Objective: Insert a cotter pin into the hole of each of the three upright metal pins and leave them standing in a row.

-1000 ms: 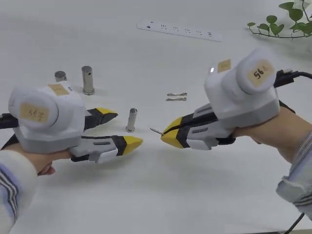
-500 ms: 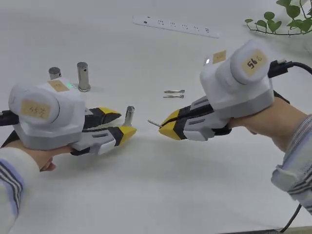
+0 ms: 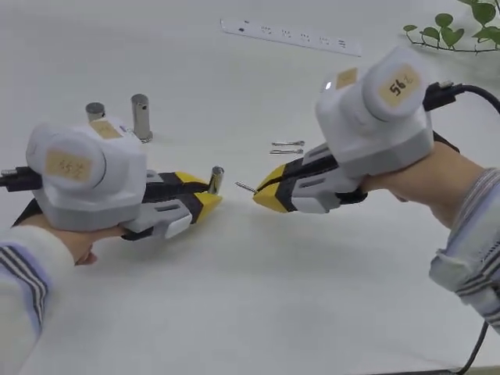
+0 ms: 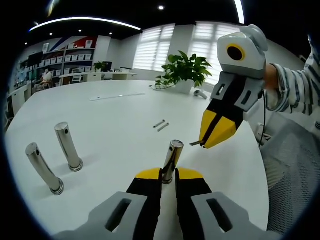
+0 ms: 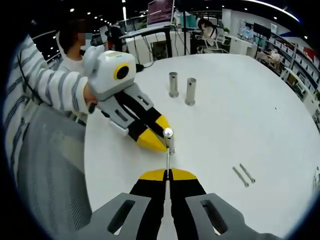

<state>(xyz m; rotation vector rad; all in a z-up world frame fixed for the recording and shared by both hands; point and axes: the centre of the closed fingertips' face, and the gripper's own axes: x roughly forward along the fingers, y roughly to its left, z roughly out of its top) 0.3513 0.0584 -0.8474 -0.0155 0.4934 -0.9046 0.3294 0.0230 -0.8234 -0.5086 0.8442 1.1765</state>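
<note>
L: my left gripper [image 4: 169, 176] jaws clamped low on the near metal pin [image 4: 173, 152] | R: my right gripper [image 5: 168, 173] jaws pinching a cotter pin [image 5: 167, 159], tip just beside that pin's head | its hole: seemingly hidden, can't make out

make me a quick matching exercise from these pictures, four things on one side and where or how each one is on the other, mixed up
Column A
1. left gripper
2. right gripper
3. loose cotter pins
4. power strip

Column B
a. shut on a cotter pin
b. lying flat at the far side of the table
c. shut on the near metal pin
d. lying side by side on the table, apart from both grippers

Pairs: 1-c, 2-a, 3-d, 4-b
</note>
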